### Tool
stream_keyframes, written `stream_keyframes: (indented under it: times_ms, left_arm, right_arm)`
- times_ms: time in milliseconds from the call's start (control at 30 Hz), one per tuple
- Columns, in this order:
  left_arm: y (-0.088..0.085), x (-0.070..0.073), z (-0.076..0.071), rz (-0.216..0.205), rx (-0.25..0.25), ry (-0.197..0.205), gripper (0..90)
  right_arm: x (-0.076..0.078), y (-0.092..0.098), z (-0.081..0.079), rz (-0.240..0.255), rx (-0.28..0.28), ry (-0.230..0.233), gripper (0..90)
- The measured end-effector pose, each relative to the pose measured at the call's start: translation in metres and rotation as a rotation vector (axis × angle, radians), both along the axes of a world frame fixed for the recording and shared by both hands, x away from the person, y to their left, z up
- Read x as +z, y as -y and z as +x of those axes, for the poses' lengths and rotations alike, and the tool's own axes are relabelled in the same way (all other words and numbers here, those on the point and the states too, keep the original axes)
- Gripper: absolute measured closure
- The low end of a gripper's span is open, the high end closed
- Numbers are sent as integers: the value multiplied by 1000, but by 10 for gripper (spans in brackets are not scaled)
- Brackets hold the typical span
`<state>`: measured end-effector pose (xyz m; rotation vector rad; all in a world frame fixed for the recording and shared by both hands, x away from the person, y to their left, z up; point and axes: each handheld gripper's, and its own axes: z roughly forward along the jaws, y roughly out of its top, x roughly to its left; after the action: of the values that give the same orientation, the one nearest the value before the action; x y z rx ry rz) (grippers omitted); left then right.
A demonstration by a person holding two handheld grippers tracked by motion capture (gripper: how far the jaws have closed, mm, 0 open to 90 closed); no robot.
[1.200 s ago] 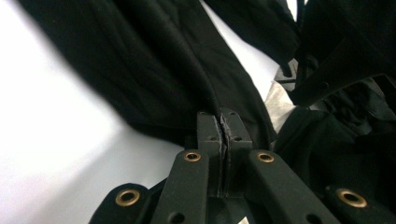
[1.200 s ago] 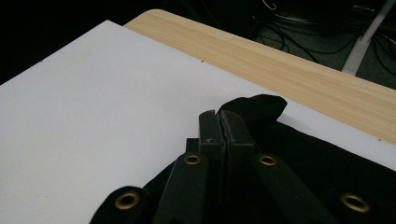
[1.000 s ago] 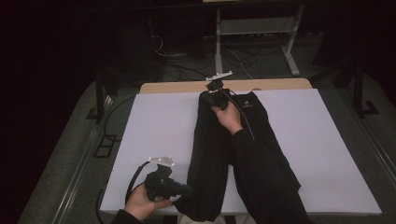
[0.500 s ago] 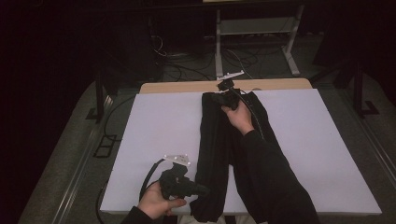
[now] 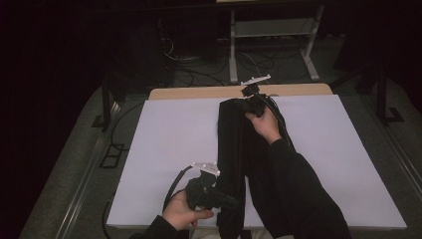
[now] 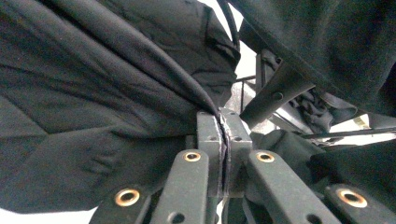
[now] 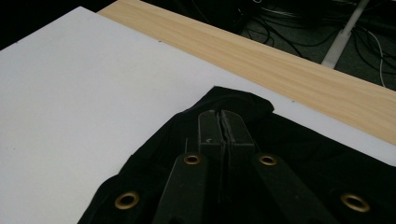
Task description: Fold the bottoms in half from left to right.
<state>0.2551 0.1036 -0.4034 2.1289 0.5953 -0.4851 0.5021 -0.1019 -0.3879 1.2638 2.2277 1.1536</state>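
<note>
Two grippers hold one black garment (image 5: pixel 234 149), probably trousers, though the dark cloth hides seams and details. It lies as a long folded strip on the white table sheet (image 5: pixel 164 149), running from the near edge toward the far edge, slightly right of centre.

Left gripper (image 5: pixel 230 201): positioned at the near edge, jaws clamped tight on a pinch of fabric at the strip's near end. In the left gripper view the cloth fans out from the closed jaws in taut creases.

Right gripper (image 5: pixel 247 105): positioned near the far edge, jaws closed on the garment's far corner (image 7: pixel 243 100), just short of the bare wooden table edge (image 7: pixel 280 56).

Procedure, as judged: keep both grips firm and pull the two ends apart evenly, lengthwise, so the strip stretches flat without twisting. Lower both ends together; release only once the fabric rests smooth.

Material: thin, matte woven cloth, limp, creasing easily. Sheet: smooth, flat, rectangular. Table edge: pale wood grain.
</note>
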Motion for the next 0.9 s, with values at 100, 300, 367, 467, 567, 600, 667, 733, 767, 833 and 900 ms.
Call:
stream_keyframes:
  times_ms: [100,300,367,467,567,600,667,733,767,833,900]
  left_arm:
    - [7,0,1,1,-13,3,870]
    - [20,0,3,-4,-20,3,869]
    - [24,0,5,-1,-26,2,869]
    - [33,-1,7,-2,-35,-2,869]
    - [43,-1,8,-1,-40,-6,868]
    - [46,-1,9,1,-39,-17,869]
    - [53,-1,10,2,-39,-27,869]
    - [59,1,11,1,-41,-22,869]
    - [62,2,11,1,-38,-20,869]
    - [66,4,12,-5,-34,-16,869]
    - [71,4,12,-5,-31,-15,869]
  right_arm:
    - [1,6,0,-2,-1,2,865]
    - [2,18,3,-16,-1,5,865]
    - [2,22,4,-23,0,4,865]
    - [4,29,4,-30,2,8,865]
    - [7,37,5,-32,6,12,865]
    - [7,39,5,-30,8,12,865]
    - [8,43,6,-39,11,11,865]
    - [7,49,8,-47,12,5,864]
    - [7,51,9,-49,11,3,865]
    - [5,57,11,-41,3,-4,865]
    - [3,62,13,-39,-3,-10,864]
